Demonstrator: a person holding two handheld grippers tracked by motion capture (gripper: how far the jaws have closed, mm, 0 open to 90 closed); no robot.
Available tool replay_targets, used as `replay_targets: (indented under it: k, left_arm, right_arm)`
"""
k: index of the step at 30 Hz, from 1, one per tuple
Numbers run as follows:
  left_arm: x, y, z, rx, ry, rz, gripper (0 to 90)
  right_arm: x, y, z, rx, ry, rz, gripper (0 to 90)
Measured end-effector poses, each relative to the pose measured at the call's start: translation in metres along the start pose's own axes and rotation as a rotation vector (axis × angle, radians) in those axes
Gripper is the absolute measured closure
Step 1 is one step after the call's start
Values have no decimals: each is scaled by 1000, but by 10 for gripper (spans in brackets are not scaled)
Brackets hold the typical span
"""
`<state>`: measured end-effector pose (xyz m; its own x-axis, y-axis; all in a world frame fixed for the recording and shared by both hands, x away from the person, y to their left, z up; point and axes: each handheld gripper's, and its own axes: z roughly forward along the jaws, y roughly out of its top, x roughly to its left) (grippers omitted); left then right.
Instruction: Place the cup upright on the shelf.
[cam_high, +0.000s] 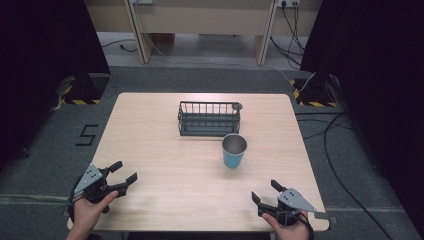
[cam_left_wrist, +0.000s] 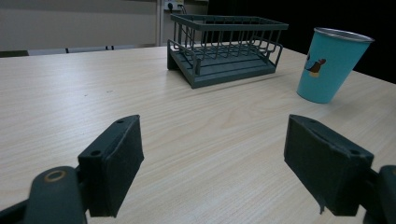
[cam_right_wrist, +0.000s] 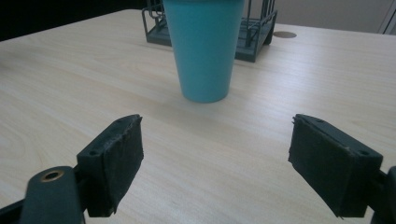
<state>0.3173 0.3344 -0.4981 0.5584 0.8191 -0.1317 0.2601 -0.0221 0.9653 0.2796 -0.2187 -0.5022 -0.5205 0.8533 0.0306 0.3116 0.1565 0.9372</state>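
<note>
A pale wooden desk (cam_high: 165, 150) stands on grey carpet, with black curtains hanging down either side of it. Beyond the far edge runs a lighter strip of floor and the legs of a pale bench or partition; loose cables trail across the floor at the right, and yellow-and-black striped tape marks the bases at both far corners. A black figure "5" (cam_high: 86, 135) is marked on the carpet to the left of the desk.

Toward the back of the desk, about the middle, sits a dark wire rack (cam_high: 209, 118), its barred sides upright, with nothing resting inside it. Just in front of its right end stands a teal cup (cam_high: 234, 150), upright, with a metal rim and a greyish inside; I cannot see anything in it. From the left gripper view a small picture shows on the cup's side. Cup and rack are near each other but not touching.

The person's hands come in at the near edge. The left gripper (cam_high: 123, 172) is over the near left corner, jaws spread wide and holding nothing. The right gripper (cam_high: 266, 191) is over the near right part, jaws likewise spread and holding nothing, pointing toward the cup, well short of it.
</note>
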Motion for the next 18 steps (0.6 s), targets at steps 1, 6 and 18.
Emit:
replay_targets:
  k: [1,6,18]
  left_arm:
    - [0,0,0,0,0,-1,188]
    - [0,0,0,1,-1,-2,188]
    - [0,0,0,3,0,-2,187]
  right_arm:
    - [0,1,0,-8,-2,8,183]
    - [-1,3,-3,-17,-18,-2,188]
    - [2,14,3,-13,11,1,194]
